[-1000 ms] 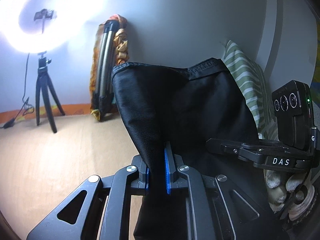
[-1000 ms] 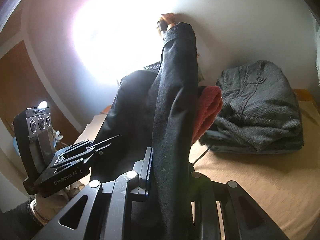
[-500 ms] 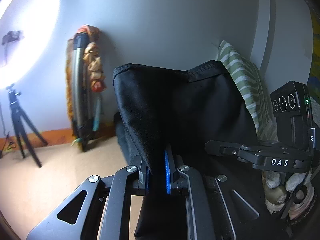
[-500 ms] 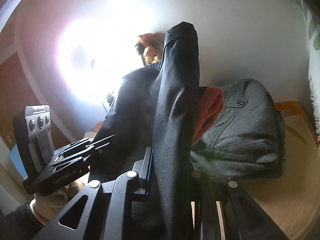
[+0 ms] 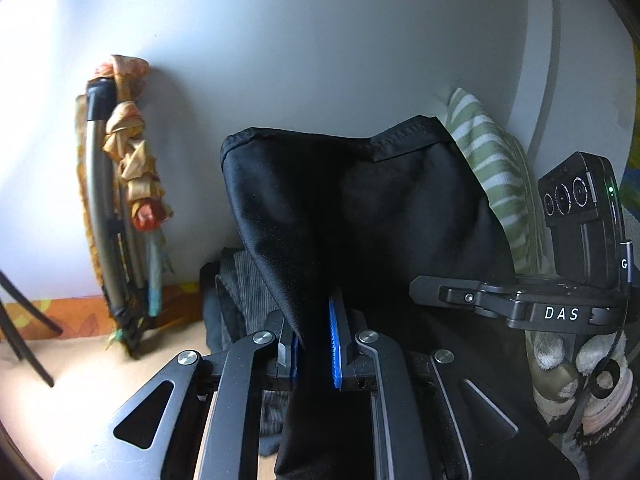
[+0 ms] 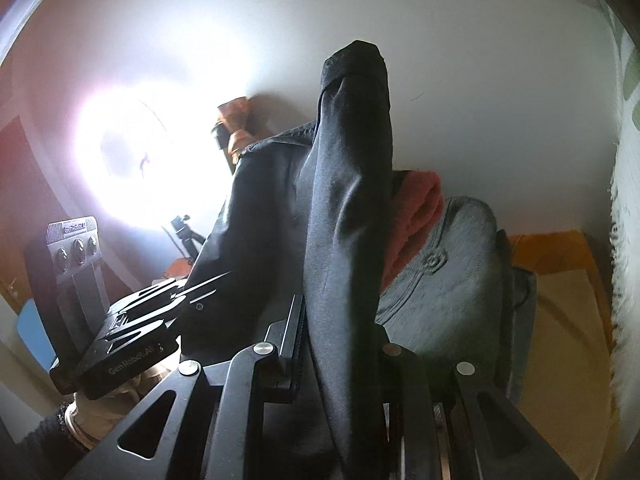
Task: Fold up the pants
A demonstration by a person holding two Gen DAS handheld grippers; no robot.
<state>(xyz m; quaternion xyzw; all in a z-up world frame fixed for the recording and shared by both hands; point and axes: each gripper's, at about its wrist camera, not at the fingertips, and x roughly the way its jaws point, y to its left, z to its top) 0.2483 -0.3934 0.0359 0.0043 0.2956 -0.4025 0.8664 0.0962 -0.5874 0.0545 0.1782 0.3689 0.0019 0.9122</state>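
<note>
Black pants (image 5: 360, 216) hang stretched between both grippers, lifted off the bed. My left gripper (image 5: 314, 344) is shut on one edge of the fabric, which rises between its blue pads and spreads to the right. In the right wrist view the pants (image 6: 348, 208) stand as a tall bunched fold, with my right gripper (image 6: 340, 340) shut on it. The other gripper shows at the side of each view: the right one (image 5: 560, 308) held by a gloved hand, and the left one (image 6: 132, 340). The pants hide much of what lies behind them.
A folded grey garment (image 6: 452, 272) and a red cloth (image 6: 420, 204) are stacked against the white wall just beyond the pants. A green striped pillow (image 5: 492, 172) leans at the right. A folded frame with orange cloth (image 5: 120, 208) leans left, by a bright ring light (image 6: 132, 156).
Both grippers have carried the pants across the bed towards the stacked clothes; the grey pile now fills more of the right view, and the ring light has slid off to the left.
</note>
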